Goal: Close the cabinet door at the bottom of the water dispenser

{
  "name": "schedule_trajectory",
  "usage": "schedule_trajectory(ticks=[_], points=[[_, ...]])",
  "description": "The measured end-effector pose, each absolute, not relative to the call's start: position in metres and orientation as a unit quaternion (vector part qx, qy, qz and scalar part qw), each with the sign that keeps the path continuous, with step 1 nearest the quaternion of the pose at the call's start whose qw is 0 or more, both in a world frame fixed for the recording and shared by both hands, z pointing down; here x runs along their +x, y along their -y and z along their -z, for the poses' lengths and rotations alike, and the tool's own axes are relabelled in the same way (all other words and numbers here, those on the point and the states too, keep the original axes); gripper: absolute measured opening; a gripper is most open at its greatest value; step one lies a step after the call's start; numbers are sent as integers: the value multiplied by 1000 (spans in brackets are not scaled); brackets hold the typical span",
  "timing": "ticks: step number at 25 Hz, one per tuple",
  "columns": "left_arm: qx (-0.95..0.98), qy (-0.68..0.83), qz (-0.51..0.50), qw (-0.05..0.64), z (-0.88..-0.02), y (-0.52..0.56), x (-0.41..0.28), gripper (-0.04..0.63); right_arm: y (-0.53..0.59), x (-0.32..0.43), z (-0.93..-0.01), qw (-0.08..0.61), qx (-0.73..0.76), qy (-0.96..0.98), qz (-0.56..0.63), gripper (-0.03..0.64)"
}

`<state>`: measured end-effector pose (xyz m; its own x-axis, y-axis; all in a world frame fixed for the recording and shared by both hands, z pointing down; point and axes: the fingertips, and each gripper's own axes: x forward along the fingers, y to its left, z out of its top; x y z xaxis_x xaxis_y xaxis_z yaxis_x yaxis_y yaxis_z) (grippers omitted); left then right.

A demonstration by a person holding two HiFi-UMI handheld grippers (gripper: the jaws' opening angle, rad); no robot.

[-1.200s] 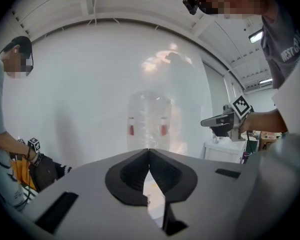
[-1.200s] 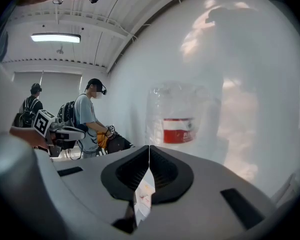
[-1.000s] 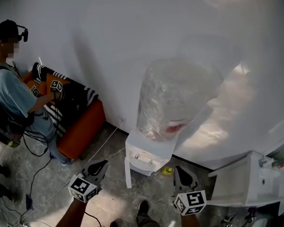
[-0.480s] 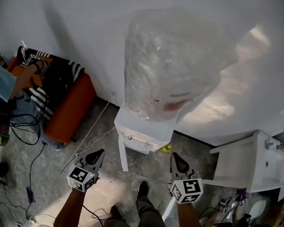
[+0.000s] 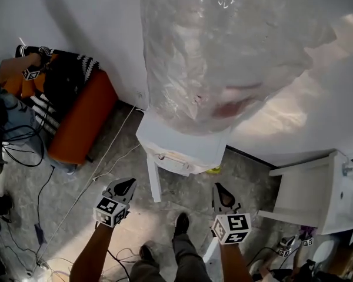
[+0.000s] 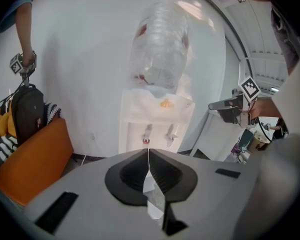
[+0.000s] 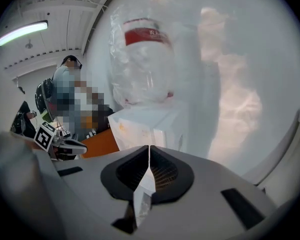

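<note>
White water dispenser stands against the wall, with a plastic-wrapped bottle on top. The cabinet door looks swung out, edge-on at the unit's lower left. There's bare floor in front, an orange bench to the left and a white stand to the right. Left gripper and right gripper both have jaws pressed together and empty, near the dispenser but clear of it. The door is between them, closer to the left gripper.
</note>
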<state>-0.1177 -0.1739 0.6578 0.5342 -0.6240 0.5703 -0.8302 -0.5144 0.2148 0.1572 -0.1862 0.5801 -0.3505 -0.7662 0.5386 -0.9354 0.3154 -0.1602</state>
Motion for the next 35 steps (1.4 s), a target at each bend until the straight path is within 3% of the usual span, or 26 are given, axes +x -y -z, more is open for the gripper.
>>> schedule_trajectory(ticks=[15,19,25,29,35], points=[[822,421,-256,286,-801,143,-120,20,164,161,-693,217,532,777,-259,32],[812,417,-271,307,-842,138,-119,90,161,159,-721,221,528,774,-271,32],[800,408,-293,329,-898,134,-115,118,156,155,-757,229,519,773,-285,35],[790,410,-304,340,-926,131,-117,120,153,157,-773,236,520,767,-292,103],[773,413,-328,353,-962,124,-119,112,151,167,-792,246,523,761,-294,101]])
